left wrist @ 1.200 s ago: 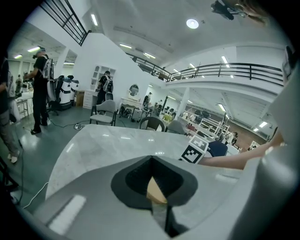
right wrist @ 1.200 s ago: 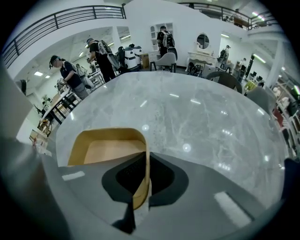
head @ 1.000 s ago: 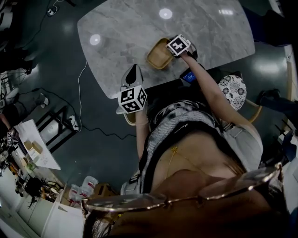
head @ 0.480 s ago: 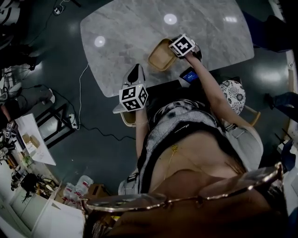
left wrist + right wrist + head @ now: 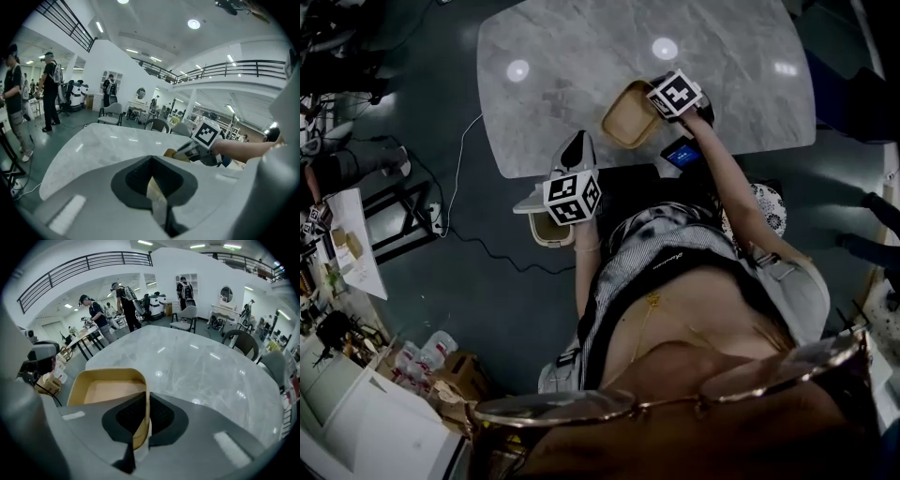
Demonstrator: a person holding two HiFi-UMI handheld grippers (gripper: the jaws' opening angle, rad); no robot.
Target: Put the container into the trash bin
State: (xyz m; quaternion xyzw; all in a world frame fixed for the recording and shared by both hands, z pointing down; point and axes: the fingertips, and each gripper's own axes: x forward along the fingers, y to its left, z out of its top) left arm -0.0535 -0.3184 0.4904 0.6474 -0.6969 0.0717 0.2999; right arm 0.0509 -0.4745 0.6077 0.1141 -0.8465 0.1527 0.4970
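A tan, shallow container (image 5: 628, 117) (image 5: 108, 390) hangs over the near edge of the grey marble table (image 5: 609, 47). My right gripper (image 5: 654, 101) (image 5: 144, 404) is shut on its side wall, which stands between the jaws. In the left gripper view the same container (image 5: 171, 153) shows beside the right gripper (image 5: 199, 149). A small pale trash bin (image 5: 546, 230) stands on the floor by the table's edge, under my left gripper (image 5: 575, 142) (image 5: 151, 176). Its jaws are shut, with only a thin pale strip in the seam.
A device with a blue screen (image 5: 680, 153) lies at the table's edge under the right arm. A patterned round seat (image 5: 769, 199) is on the right and a black rack (image 5: 403, 225) on the left. A cable (image 5: 459, 178) crosses the floor. People (image 5: 96, 317) and chairs (image 5: 187, 317) stand beyond the table.
My right gripper has risen a little with the container and rolled slightly. My left gripper has shifted along the table's edge above the bin. Both stay shut.
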